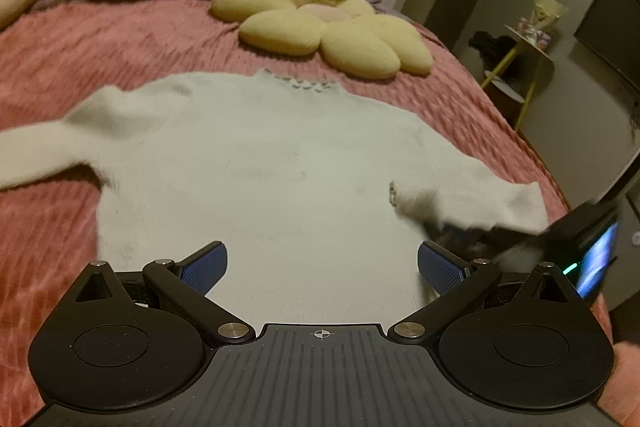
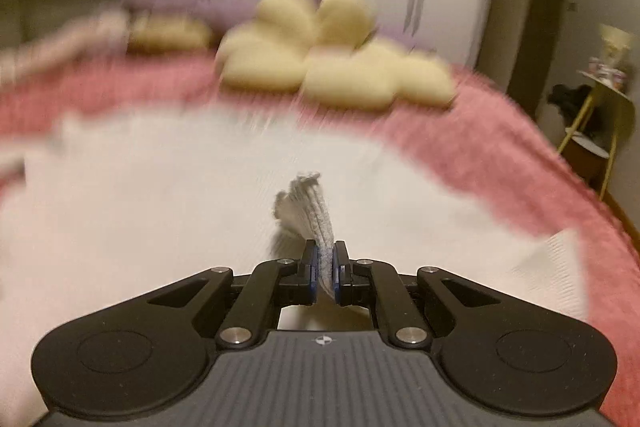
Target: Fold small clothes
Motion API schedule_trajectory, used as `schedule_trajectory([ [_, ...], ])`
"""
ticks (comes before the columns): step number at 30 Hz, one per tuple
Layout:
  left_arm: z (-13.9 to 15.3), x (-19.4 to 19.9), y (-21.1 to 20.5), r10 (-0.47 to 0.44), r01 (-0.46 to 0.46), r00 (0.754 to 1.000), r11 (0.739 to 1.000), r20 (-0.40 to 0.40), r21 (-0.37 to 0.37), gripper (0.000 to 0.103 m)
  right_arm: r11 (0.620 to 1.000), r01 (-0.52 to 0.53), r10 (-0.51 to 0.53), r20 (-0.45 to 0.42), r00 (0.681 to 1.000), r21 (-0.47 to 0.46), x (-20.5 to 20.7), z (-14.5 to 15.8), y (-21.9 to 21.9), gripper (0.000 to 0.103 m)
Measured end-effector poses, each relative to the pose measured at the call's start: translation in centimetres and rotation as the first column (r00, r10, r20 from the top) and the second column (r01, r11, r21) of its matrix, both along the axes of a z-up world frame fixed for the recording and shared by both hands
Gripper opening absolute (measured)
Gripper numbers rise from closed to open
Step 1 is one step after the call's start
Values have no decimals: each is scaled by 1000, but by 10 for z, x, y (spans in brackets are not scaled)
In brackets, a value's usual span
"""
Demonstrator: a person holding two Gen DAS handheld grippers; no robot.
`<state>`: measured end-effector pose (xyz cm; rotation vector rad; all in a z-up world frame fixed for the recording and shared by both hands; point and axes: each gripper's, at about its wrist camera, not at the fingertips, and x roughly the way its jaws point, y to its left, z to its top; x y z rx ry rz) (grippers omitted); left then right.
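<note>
— Right then, where's the sweater (image 1: pixel 256 163)?
— Flat on the pink bedspread (image 1: pixel 80 51), neckline toward the yellow flower cushion (image 1: pixel 320 23), one sleeve stretched out to the side.
— Your right hand-held gripper (image 2: pixel 325 269)?
— Pressed together on a ribbed cuff (image 2: pixel 308 203), which sticks up between my pads.
— And the left hand-held gripper (image 1: pixel 320 267)?
— Spread wide over the hem, nothing between its fingers.
</note>
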<state>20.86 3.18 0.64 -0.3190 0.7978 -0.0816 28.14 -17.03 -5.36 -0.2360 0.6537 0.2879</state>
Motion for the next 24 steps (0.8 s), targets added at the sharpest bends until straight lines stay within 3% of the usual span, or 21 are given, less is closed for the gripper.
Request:
schedule_trajectory([
  [1,-2,5,2,-2,2,1000,1000,-4,-13,103,999,-16,14,-39,999,-48,1,-12,9,14],
  [3,-6,12,3,-12,11,1000,999,-7,-37,103,987,-46,49,14,999,-155,-11,-19,24,17],
  [4,-8,17,2,-19,18,1000,998,-7,-53,103,983,-63,68,22,997,-175,-18,-17,26,24],
  [5,-11,24,-1,-29,28,1000,997,-12,-77,103,985,-75,79,22,997,-152,-23,-13,22,30],
  [7,-18,36,-7,-48,45,999,991,-20,-122,103,995,-78,80,20,997,-54,-36,-4,3,68],
  [8,-24,46,-12,-59,53,998,986,-32,-155,103,998,-62,62,30,998,-12,-43,0,-9,70],
  [11,-40,77,-27,-84,65,994,966,-67,-249,103,998,24,-27,46,999,66,-56,12,-42,70],
  [16,-62,115,-55,-153,108,981,938,-116,-329,94,954,224,-226,-13,974,201,-70,8,-102,50],
  [22,-81,139,-73,-167,99,972,927,-163,-362,64,915,318,-313,-61,948,247,-78,-3,-142,50],
  [24,-83,144,-77,-171,96,970,924,-175,-370,45,909,328,-324,-59,944,256,-78,-4,-148,50],
])
